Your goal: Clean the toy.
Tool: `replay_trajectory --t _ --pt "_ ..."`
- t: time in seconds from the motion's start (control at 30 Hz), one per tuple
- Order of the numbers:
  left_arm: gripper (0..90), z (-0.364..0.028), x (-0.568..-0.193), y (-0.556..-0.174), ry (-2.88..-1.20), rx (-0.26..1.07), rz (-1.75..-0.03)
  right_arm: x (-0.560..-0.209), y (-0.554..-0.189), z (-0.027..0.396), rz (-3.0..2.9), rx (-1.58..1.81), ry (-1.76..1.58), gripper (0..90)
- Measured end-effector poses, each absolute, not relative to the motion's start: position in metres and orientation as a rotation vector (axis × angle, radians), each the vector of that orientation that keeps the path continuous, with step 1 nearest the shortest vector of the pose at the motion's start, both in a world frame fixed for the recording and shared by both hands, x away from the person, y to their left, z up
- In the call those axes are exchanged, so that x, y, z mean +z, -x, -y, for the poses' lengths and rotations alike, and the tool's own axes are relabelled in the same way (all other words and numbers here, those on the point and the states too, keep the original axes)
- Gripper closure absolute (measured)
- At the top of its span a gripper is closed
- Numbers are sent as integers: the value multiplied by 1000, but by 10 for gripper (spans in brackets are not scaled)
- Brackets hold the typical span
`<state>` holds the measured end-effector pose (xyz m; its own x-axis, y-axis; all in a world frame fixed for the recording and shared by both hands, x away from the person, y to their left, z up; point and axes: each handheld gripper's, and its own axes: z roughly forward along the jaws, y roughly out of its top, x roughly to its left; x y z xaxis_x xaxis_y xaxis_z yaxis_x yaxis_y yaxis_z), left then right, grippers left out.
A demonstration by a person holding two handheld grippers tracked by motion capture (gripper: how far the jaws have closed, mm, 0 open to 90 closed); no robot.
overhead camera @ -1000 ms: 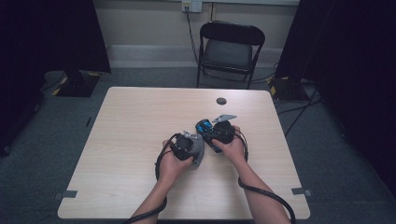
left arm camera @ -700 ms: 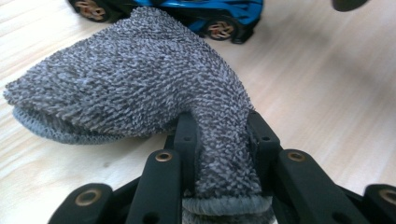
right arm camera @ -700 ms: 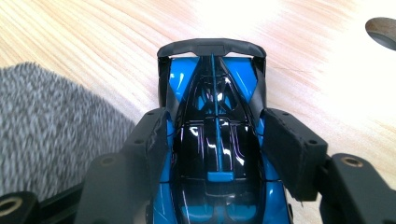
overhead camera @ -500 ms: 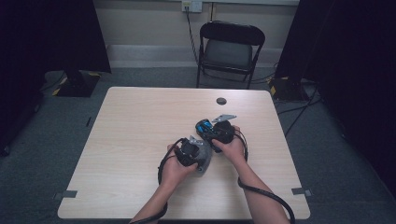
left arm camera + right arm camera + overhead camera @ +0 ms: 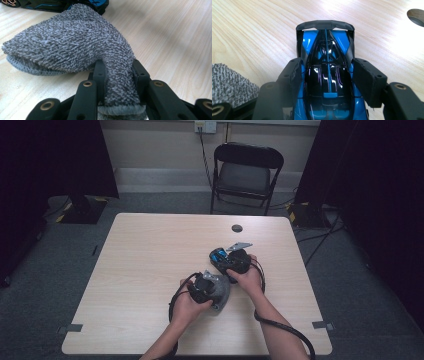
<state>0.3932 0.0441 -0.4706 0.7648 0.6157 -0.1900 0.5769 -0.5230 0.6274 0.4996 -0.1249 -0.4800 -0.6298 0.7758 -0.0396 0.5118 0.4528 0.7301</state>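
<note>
Light wooden table [image 5: 140, 270], folding chair [image 5: 246, 175] behind its far edge, a round dark hole [image 5: 237, 228] in the tabletop near that edge.

I had both grippers close together, right of the table's middle. The left gripper [image 5: 117, 75] was clamped on a grey knitted cloth [image 5: 72, 42]: in the left gripper view its two black jaws pinched a narrow gathered end of the fabric, and the wider part spread out ahead and lay on the wood. From the high view the same cloth [image 5: 220, 292] showed as a grey patch under and beside my left hand [image 5: 187, 305], near the table's front half.

The right gripper [image 5: 327, 75] held a blue and black toy car [image 5: 327, 75]. In the right gripper view the jaws pressed on both flanks of the car at about mid-body, with the car's rear wing pointing away from me and the glossy dark canopy between the pads. From above, the car [image 5: 220, 256] sat just beyond the cloth, under the front of the right gripper [image 5: 227, 260], with my right hand [image 5: 247, 277] behind it. Whether its wheels rested on the table I could not tell.

The car's edge also appeared at the top of the left gripper view, just past the far end of the cloth; a corner of the cloth showed at the lower left of the right gripper view. Touching or merely beside: not clear.
</note>
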Motion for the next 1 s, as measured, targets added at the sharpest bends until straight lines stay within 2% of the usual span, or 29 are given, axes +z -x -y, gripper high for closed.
replay_trajectory --t 0.6,0.77,1.0 --pt "709 -46 -464 -378 -2297 8 -815 -480 -500 125 -2342 993 -1088 409" --pt "709 -62 -453 -379 -2268 30 -829 -480 -500 125 -2342 993 -1091 409" --pt "708 -99 -443 -388 -2199 86 -932 -481 -499 126 -2334 1006 -1090 408"
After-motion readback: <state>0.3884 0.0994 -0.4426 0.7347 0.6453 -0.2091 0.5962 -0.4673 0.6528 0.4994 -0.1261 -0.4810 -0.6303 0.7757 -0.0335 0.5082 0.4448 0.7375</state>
